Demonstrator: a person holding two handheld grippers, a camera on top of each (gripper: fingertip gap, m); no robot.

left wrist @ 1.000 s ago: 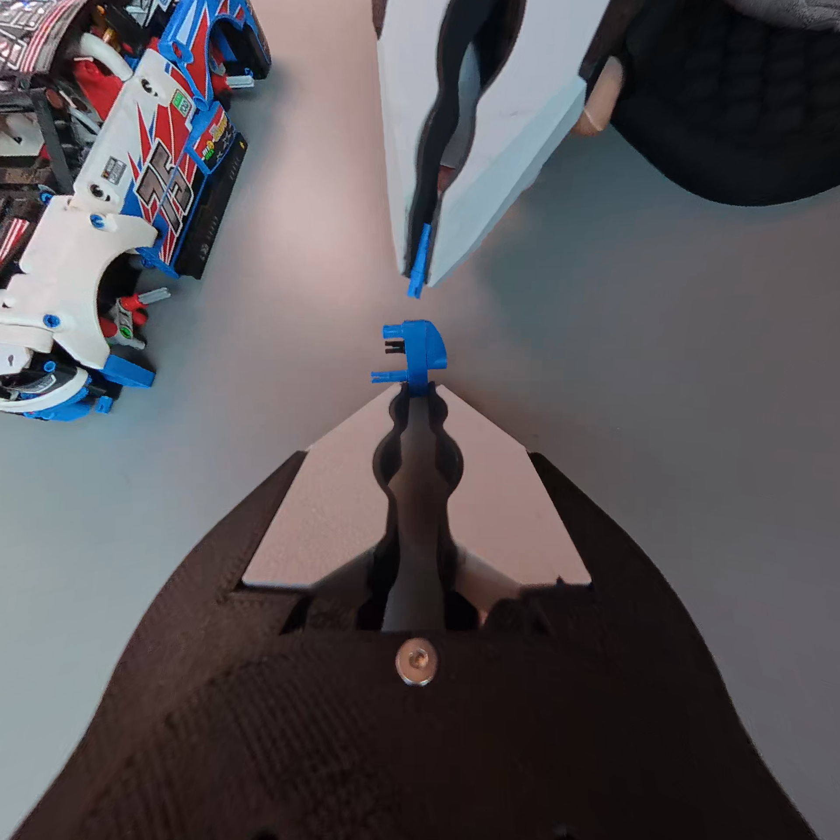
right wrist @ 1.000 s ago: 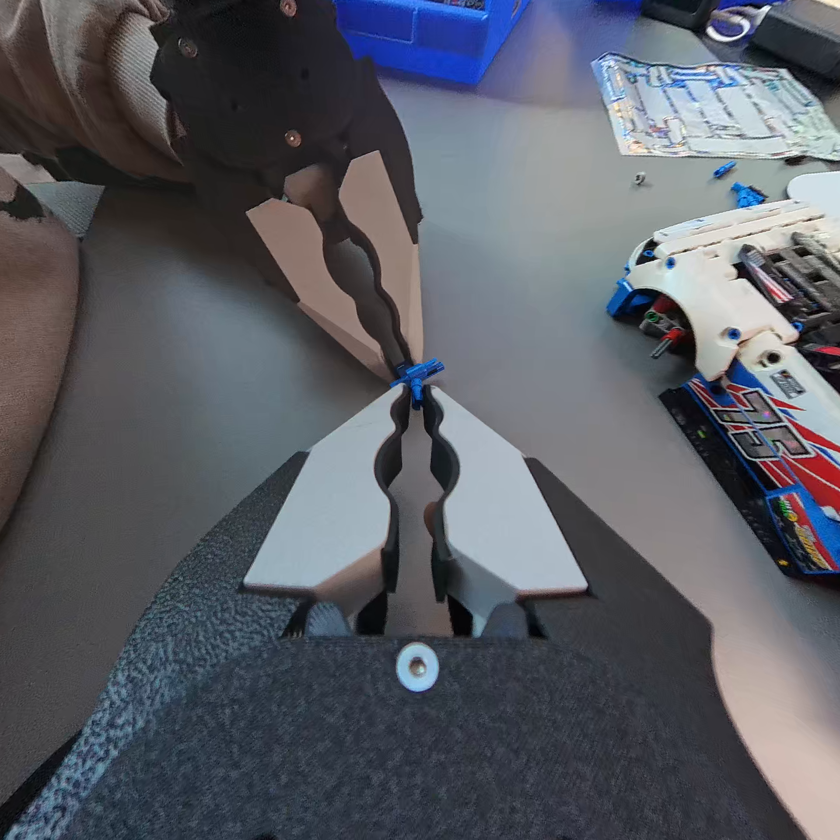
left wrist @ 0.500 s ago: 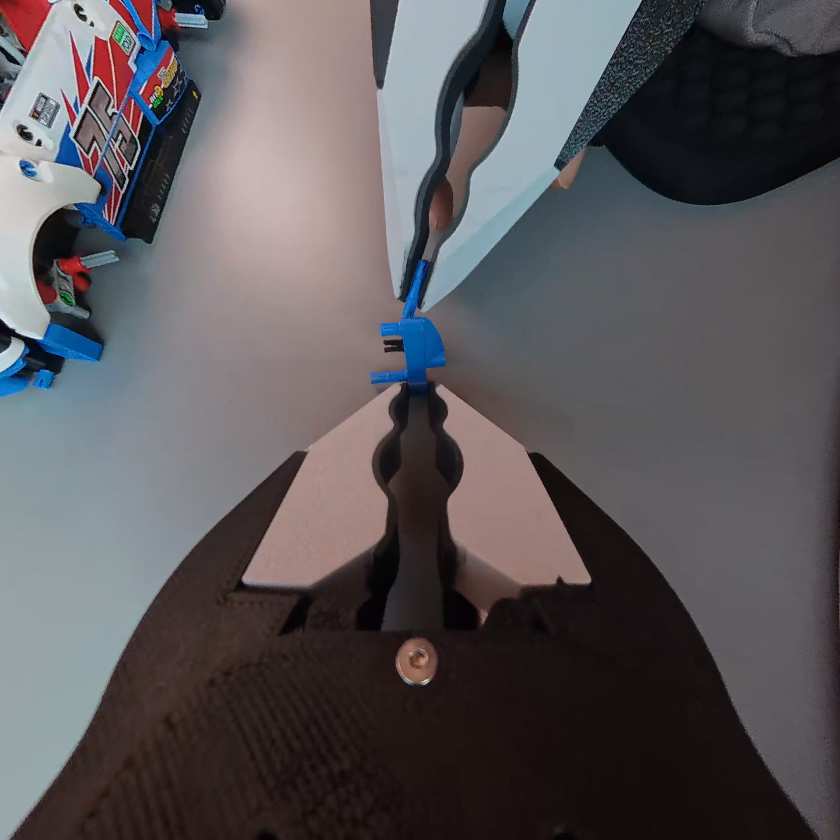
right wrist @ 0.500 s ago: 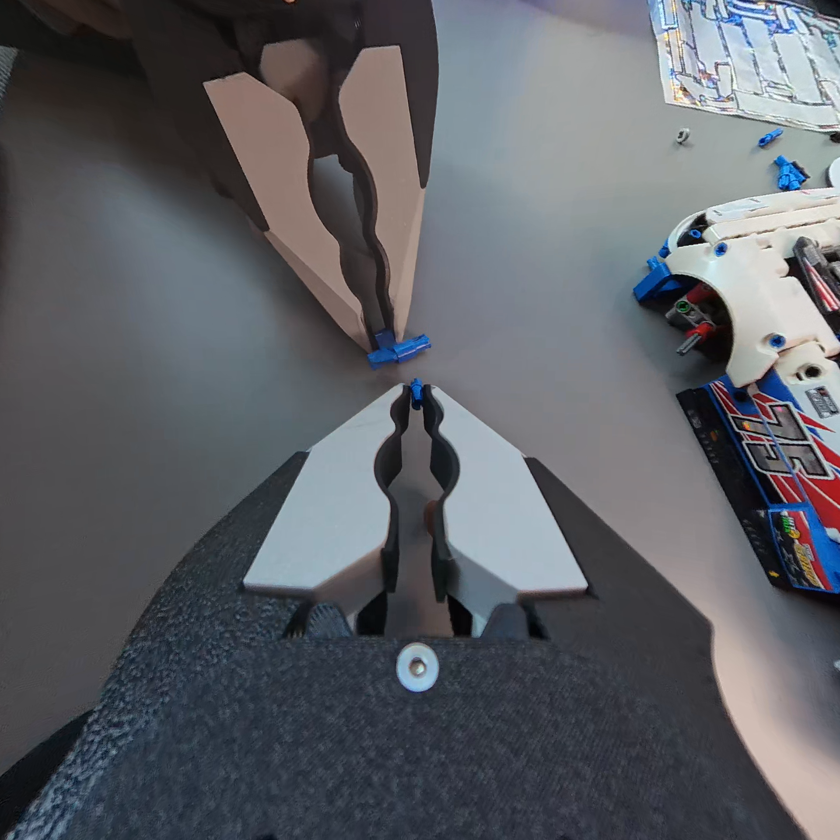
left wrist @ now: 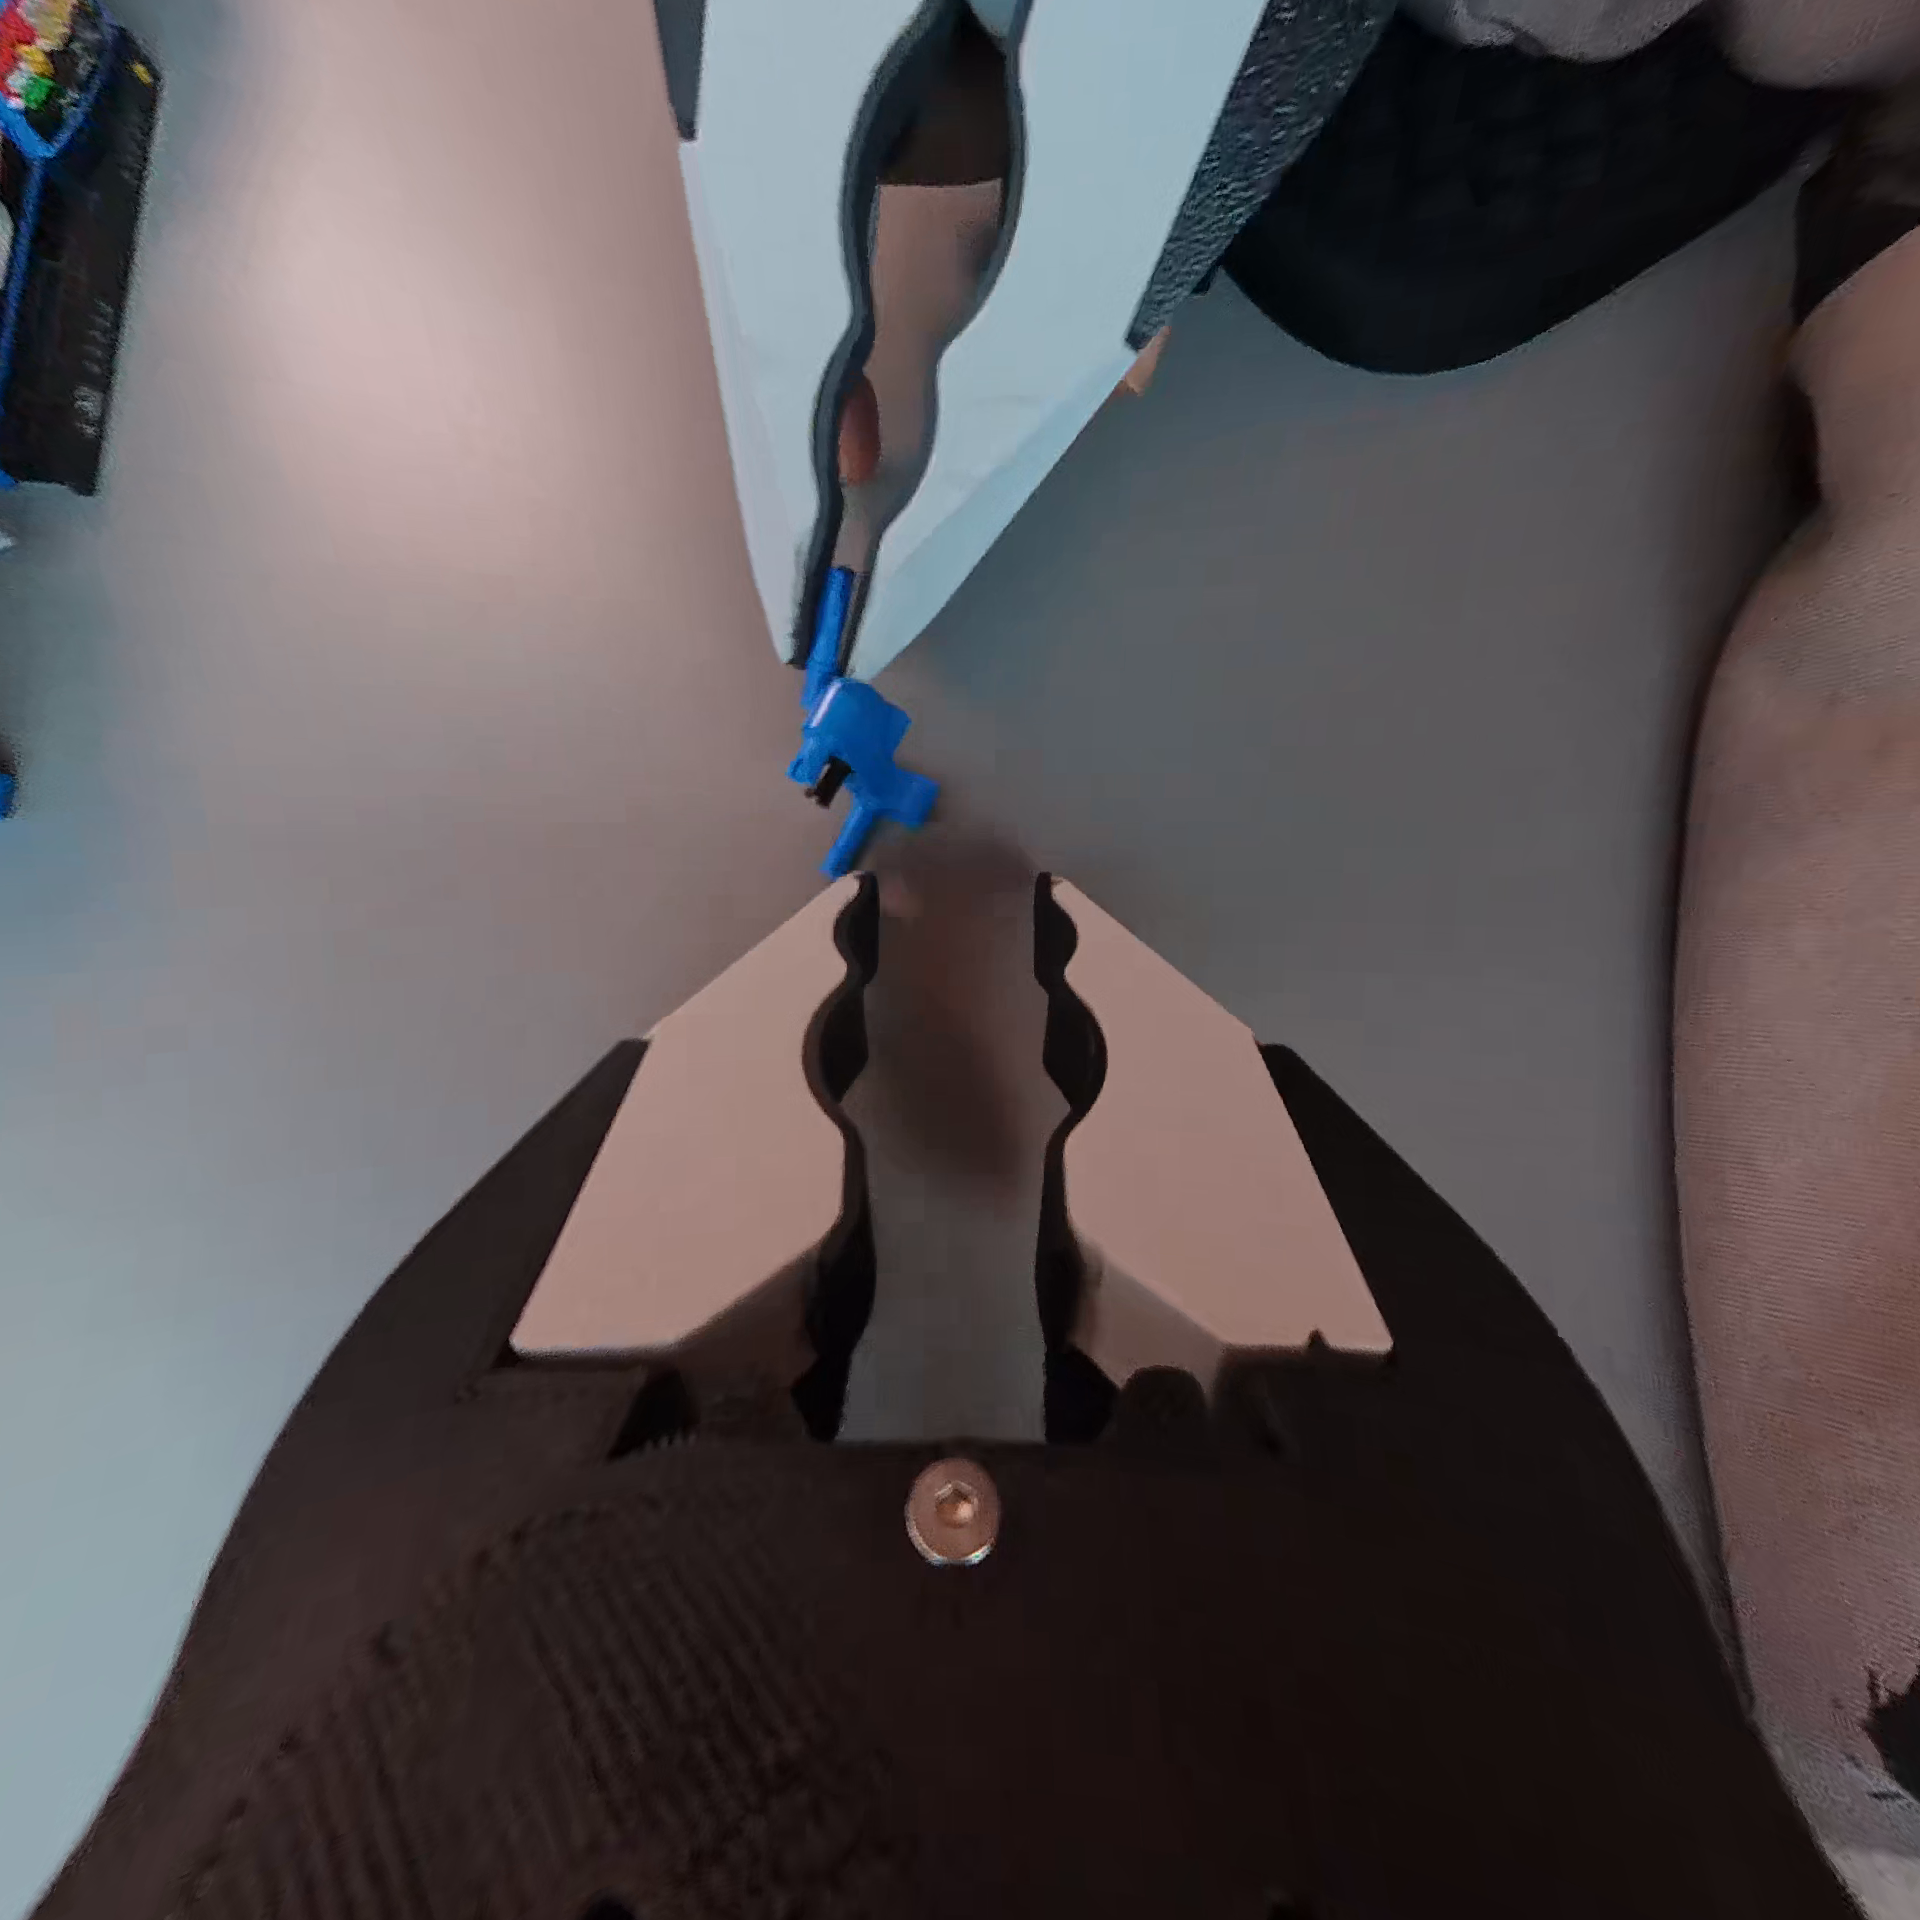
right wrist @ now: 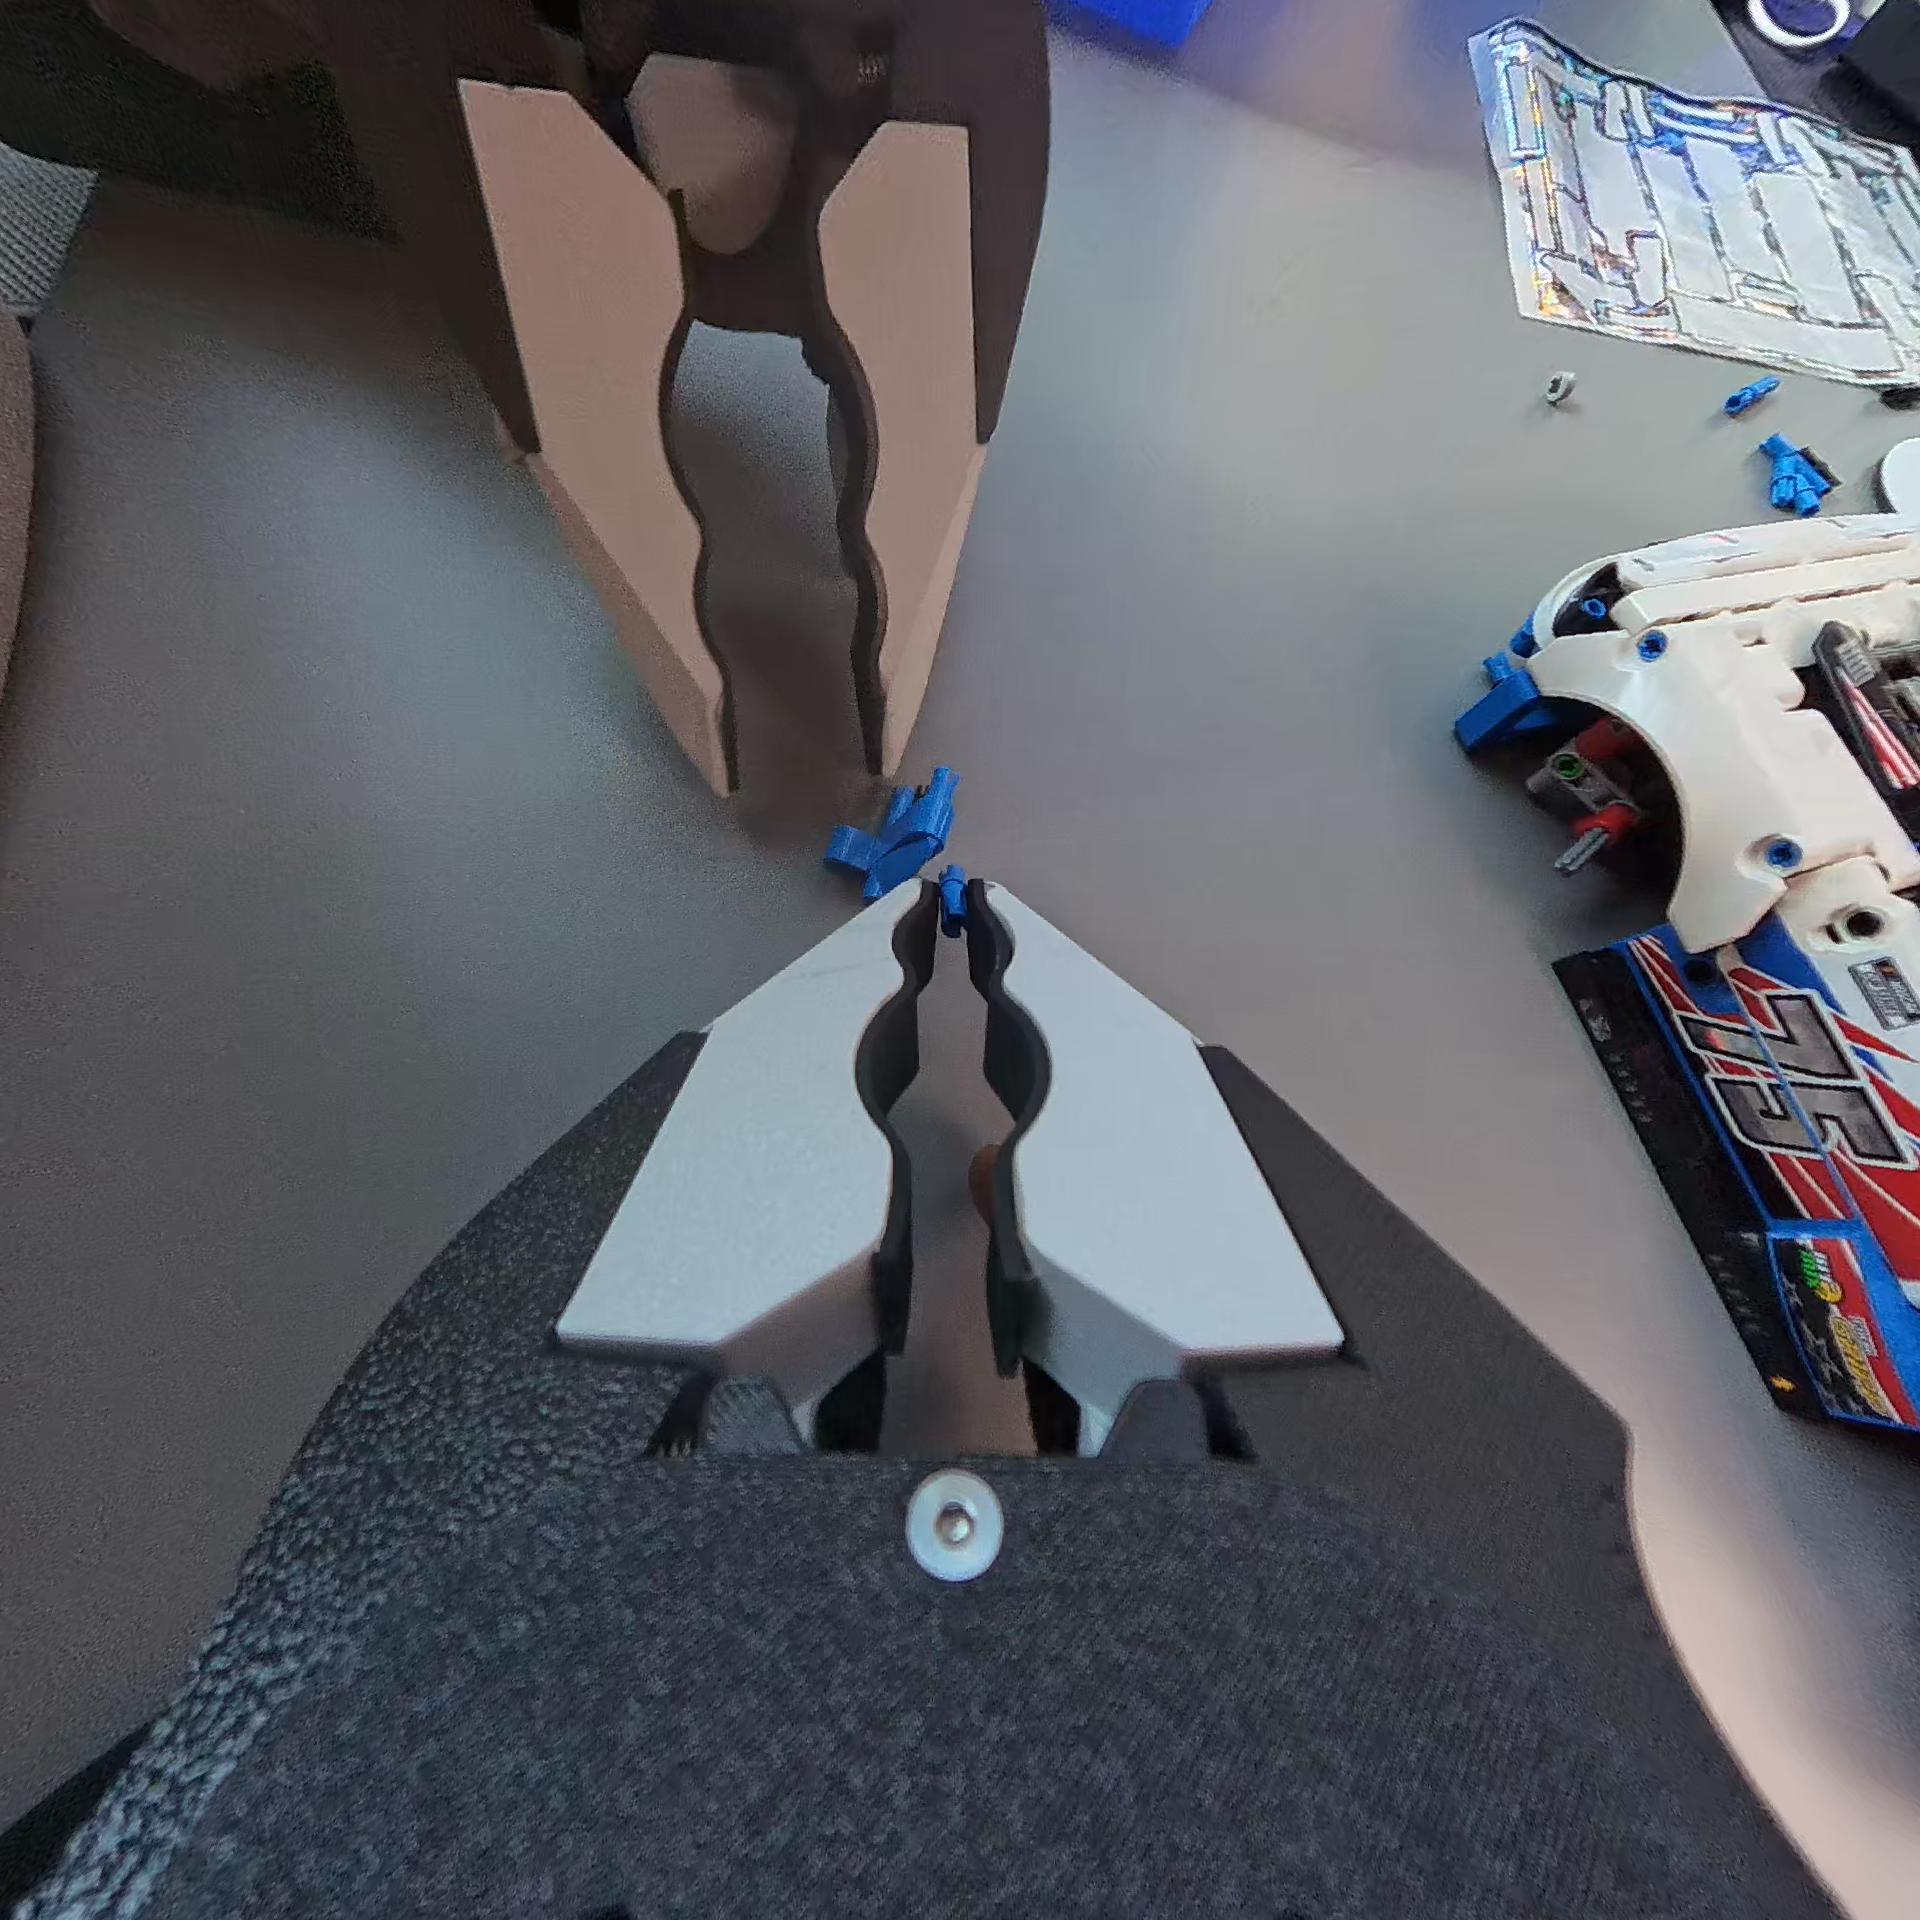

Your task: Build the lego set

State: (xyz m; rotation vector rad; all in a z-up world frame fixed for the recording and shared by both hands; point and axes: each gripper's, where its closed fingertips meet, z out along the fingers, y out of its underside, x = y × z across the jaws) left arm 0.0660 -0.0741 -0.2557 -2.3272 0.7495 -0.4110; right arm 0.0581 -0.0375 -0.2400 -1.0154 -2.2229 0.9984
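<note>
My left gripper (left wrist: 951, 883) is open and empty, low over the grey table; it also shows in the right wrist view (right wrist: 800, 774). A small blue connector piece (left wrist: 857, 764) sits just past its left fingertip, free of both fingers. My right gripper (right wrist: 951, 899) is shut on a short blue pin (right wrist: 951, 906), whose tip meets the connector piece (right wrist: 899, 831). I cannot tell whether pin and piece are joined. In the left wrist view the right gripper (left wrist: 826, 655) comes down from the top with the pin (left wrist: 831, 613).
The part-built white, blue and red lego car (right wrist: 1714, 727) lies at the right, and its edge shows in the left wrist view (left wrist: 62, 260). A printed sheet (right wrist: 1704, 197) and loose blue pieces (right wrist: 1792, 473) lie beyond. A person's leg (left wrist: 1818, 935) is at the right. Across from one pair of fingers to the other is roughly 5 cm.
My left gripper has opened and let go of the blue connector piece, which now rests against the pin in my right gripper. The right gripper has stayed shut on the pin.
</note>
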